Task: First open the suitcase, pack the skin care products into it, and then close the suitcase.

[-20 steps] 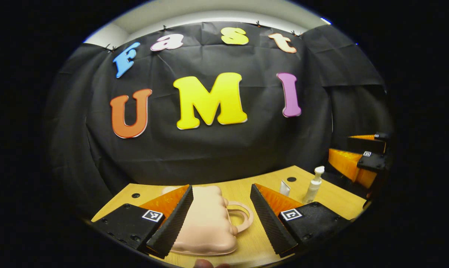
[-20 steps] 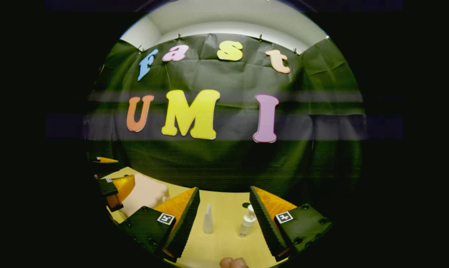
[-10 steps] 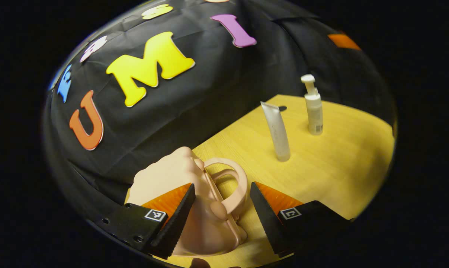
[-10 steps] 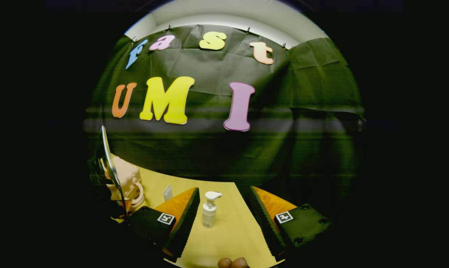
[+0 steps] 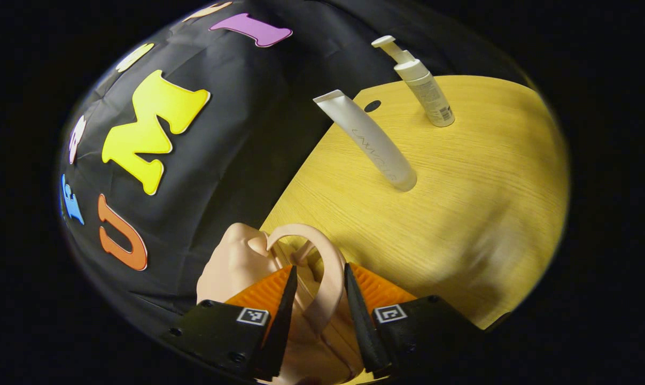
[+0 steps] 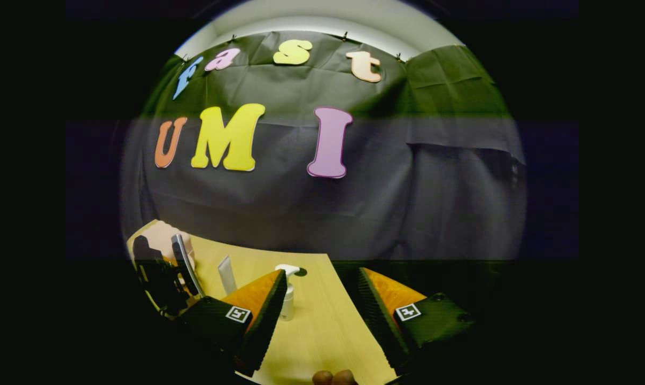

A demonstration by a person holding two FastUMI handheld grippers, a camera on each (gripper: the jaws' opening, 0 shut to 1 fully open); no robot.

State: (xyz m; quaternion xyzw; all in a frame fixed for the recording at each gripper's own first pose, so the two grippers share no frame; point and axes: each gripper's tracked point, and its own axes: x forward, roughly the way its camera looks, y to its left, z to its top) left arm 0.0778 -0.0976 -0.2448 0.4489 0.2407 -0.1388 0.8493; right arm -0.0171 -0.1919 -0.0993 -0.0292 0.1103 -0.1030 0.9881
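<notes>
One pale pink suitcase (image 5: 236, 267), lid down, handle (image 5: 322, 278) pinched in left claw (image 5: 319, 321), right claw (image 6: 322, 315) wide

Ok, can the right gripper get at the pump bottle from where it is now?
Probably yes. The right gripper is open, and the pump bottle stands upright just ahead beside its left finger. The table between them is bare, and the tube stands farther left.

Wooden table (image 5: 461, 214): suitcase (image 5: 236, 262), tube (image 5: 370, 144), pump bottle (image 5: 426, 88)
</notes>
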